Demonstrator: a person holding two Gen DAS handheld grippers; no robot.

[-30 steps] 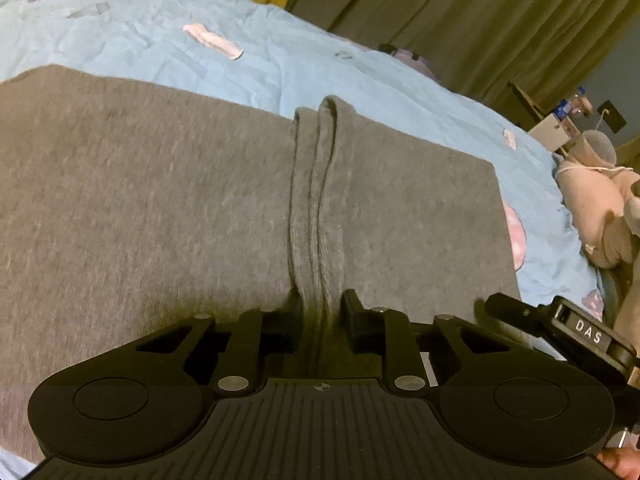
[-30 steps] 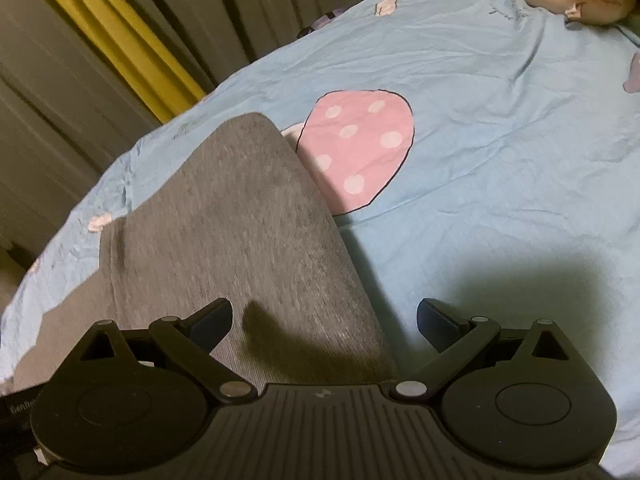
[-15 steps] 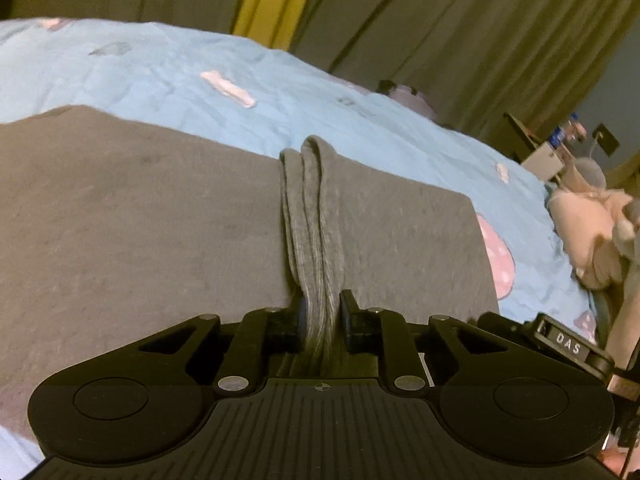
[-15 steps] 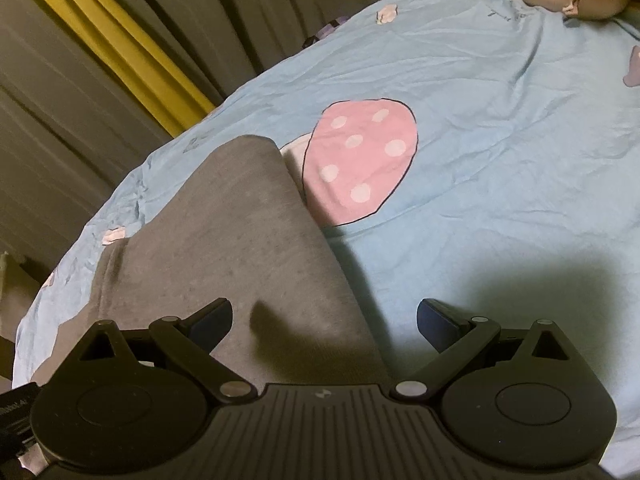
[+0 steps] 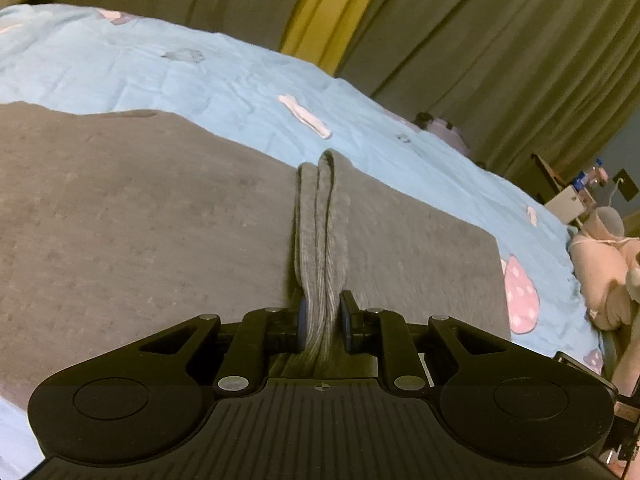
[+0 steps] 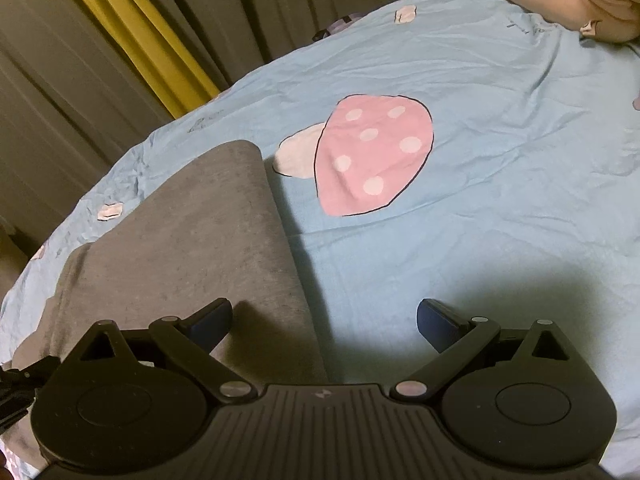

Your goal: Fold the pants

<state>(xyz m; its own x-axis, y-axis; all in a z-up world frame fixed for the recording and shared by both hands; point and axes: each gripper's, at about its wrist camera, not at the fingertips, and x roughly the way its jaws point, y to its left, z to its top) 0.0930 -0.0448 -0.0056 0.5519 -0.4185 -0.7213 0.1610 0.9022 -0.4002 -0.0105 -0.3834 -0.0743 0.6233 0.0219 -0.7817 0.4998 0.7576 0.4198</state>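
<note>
Grey pants [image 5: 160,220] spread flat on the blue bed sheet [image 6: 480,240], close to its curtain-side edge. Left gripper [image 5: 322,314] low and level, clenched on a raised pants ridge. Right gripper [image 6: 324,316] tilted downward, fingers wide apart, over the pants' edge.

Bed covered by light blue sheet [image 5: 224,76], creased, printed with small pale motifs. Large pink mushroom print [image 6: 372,156], white dots, near centre of right wrist view; same print partly seen at 3 o'clock in left wrist view [image 5: 520,300]. Olive-grey curtains [image 5: 480,40] behind bed, yellow panel [image 5: 332,12] at 12 o'clock; yellow strip also at 11 o'clock in right view [image 6: 132,36]. Pinkish plush toy [image 5: 600,272] at 3 o'clock on the bed edge. Small bottles [image 5: 592,172] on a stand beyond it, blurred.
</note>
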